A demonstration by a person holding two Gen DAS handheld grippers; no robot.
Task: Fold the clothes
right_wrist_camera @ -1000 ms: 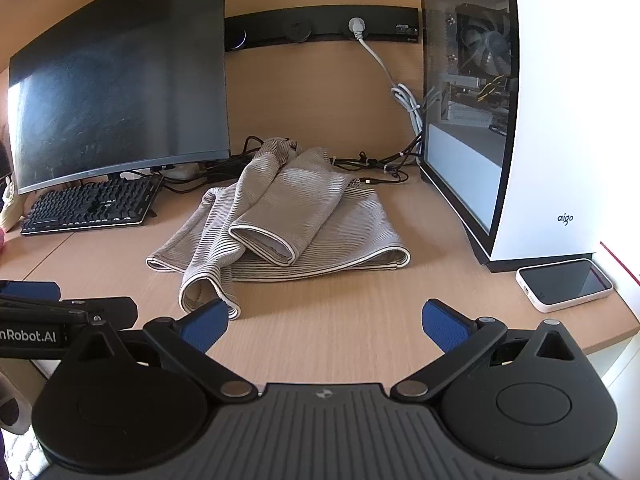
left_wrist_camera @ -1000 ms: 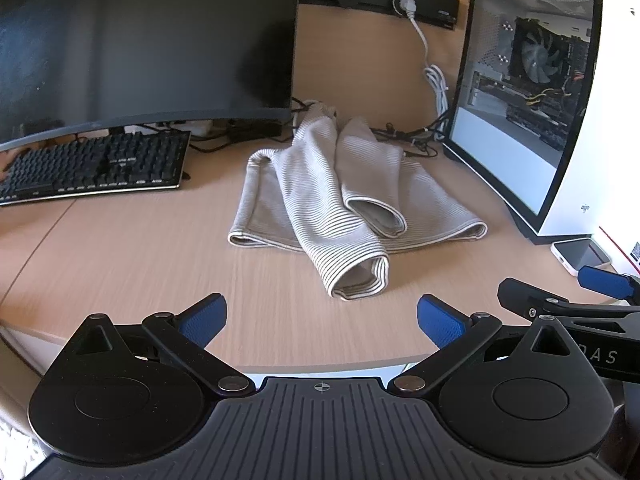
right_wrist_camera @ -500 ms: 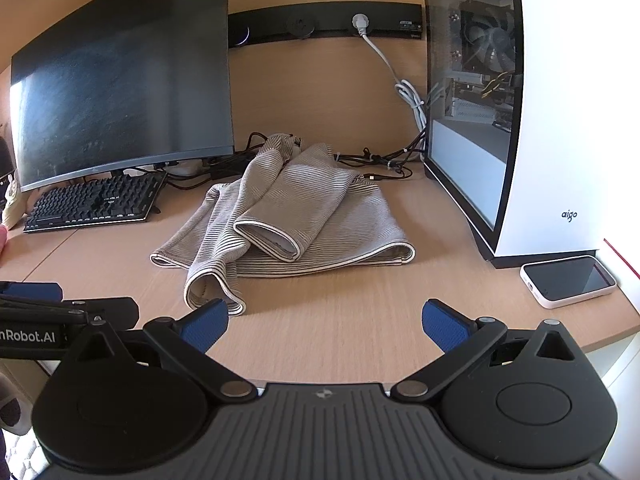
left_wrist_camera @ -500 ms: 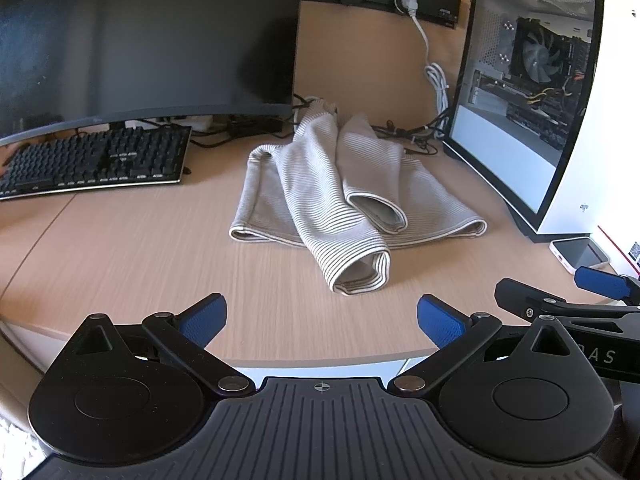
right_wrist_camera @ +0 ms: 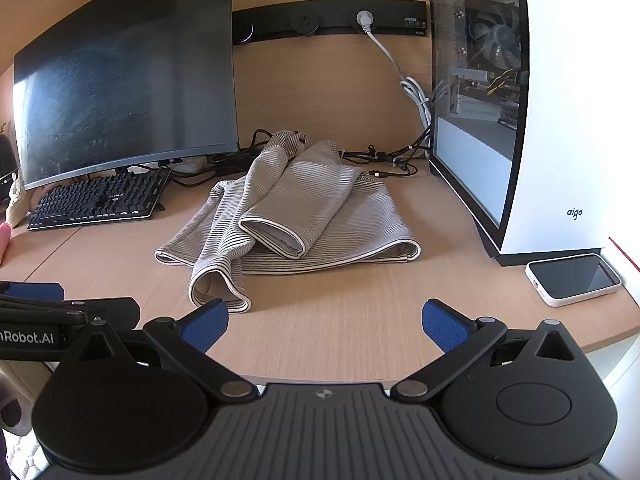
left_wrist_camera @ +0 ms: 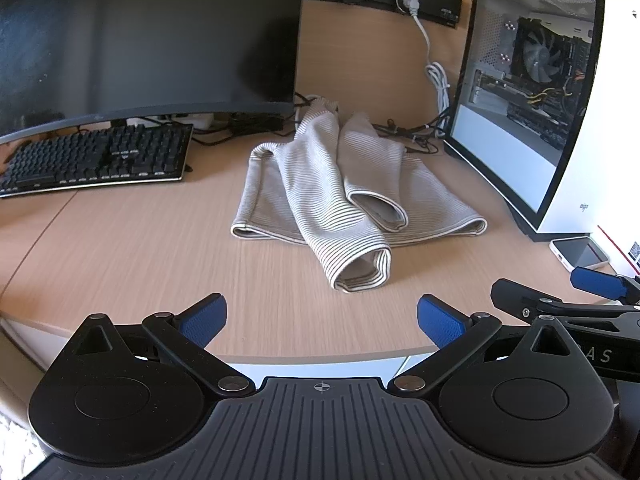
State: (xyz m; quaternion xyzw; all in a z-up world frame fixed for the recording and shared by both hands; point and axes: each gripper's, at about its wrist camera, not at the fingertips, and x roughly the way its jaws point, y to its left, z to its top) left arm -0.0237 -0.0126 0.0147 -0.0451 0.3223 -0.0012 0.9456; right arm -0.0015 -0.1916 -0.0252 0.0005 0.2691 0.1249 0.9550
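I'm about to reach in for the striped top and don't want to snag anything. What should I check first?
1. Left claw open and holding nothing: ok.
2. Right claw open and holding nothing: ok.
3. Striped top lying on the desk, both sleeves crossed over its front: ok.
4. Near sleeve cuff free to grab, nothing on it: ok.
5. Phone apart from the top: ok.
6. Cables clear of the collar end: cannot tell.
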